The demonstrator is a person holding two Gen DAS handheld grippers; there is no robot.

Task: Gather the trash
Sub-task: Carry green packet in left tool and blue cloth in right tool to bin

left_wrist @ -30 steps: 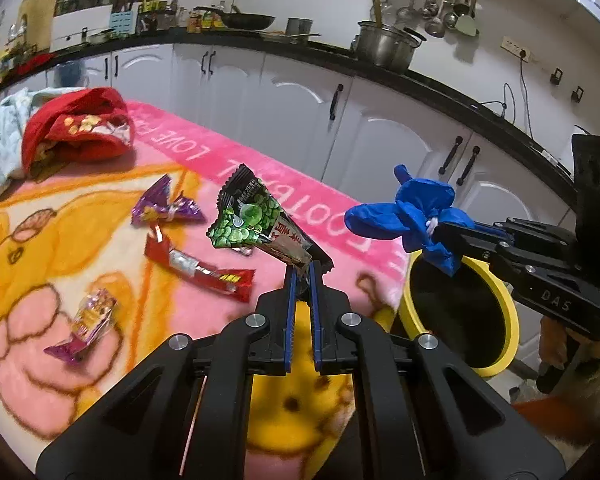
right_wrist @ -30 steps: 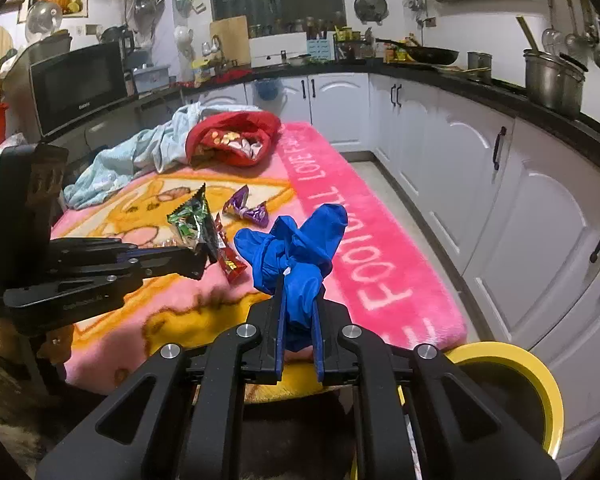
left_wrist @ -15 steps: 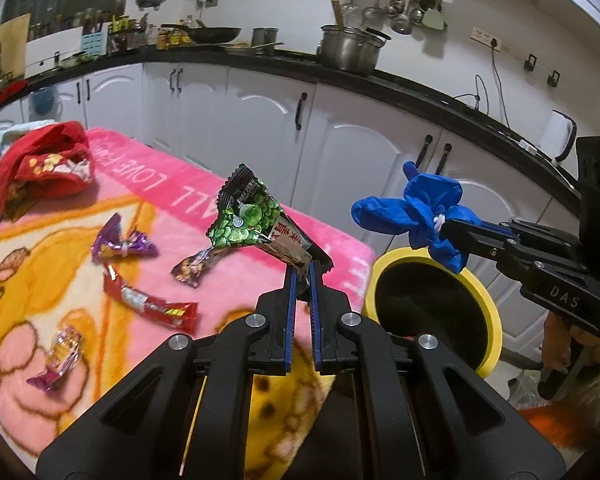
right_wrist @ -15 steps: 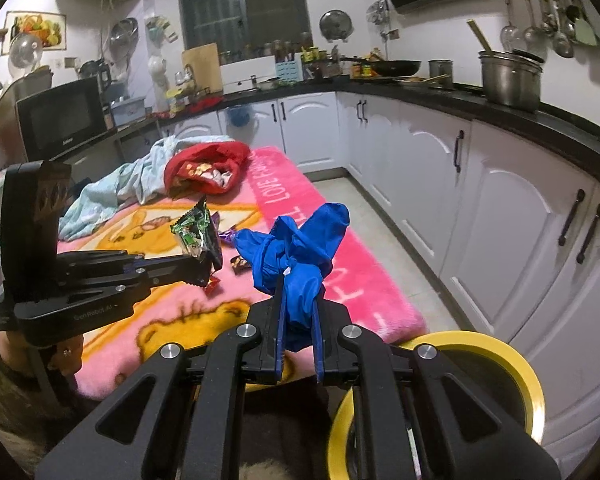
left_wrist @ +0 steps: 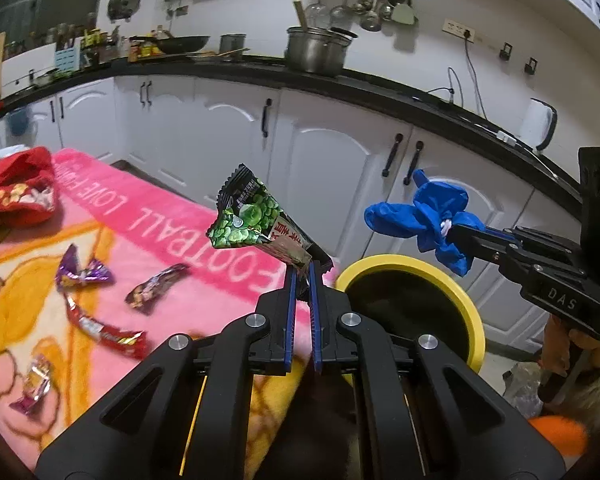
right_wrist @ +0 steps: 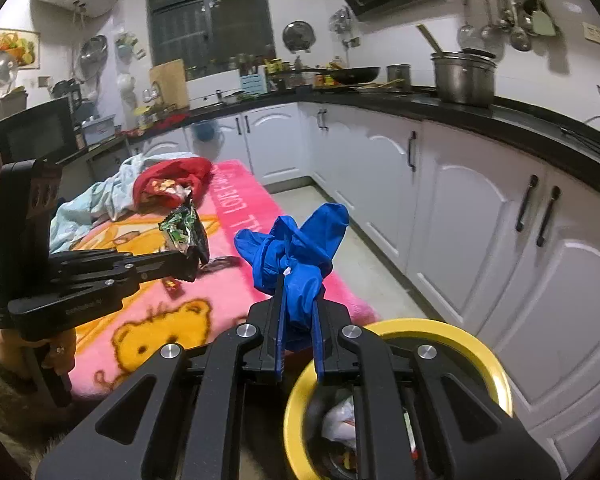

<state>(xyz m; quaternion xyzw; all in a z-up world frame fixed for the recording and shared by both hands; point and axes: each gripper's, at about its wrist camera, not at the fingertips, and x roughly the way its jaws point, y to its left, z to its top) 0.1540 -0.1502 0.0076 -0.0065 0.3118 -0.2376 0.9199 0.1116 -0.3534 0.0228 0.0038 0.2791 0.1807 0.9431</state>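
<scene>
My left gripper [left_wrist: 302, 270] is shut on a green snack packet [left_wrist: 252, 222] and holds it in the air beside the yellow-rimmed bin [left_wrist: 470, 316]. My right gripper [right_wrist: 299, 286] is shut on a crumpled blue glove [right_wrist: 296, 240] and holds it above the bin's rim [right_wrist: 496, 364]; the glove also shows in the left wrist view [left_wrist: 428, 216]. Several wrappers lie on the pink blanket [left_wrist: 188, 232]: a purple one [left_wrist: 82, 274], a brown one [left_wrist: 156, 288], a red one [left_wrist: 104, 330] and a small one [left_wrist: 34, 386].
A red cloth [left_wrist: 20, 188] lies at the blanket's far end beside a pale blue cloth [right_wrist: 100, 204]. White cabinets [left_wrist: 332, 168] under a black counter run behind the bin. The bin holds some rubbish [right_wrist: 340, 420].
Both grippers have swung right, away from the blanket and toward the bin, each still holding its item. The bin now sits closer and lower in both views.
</scene>
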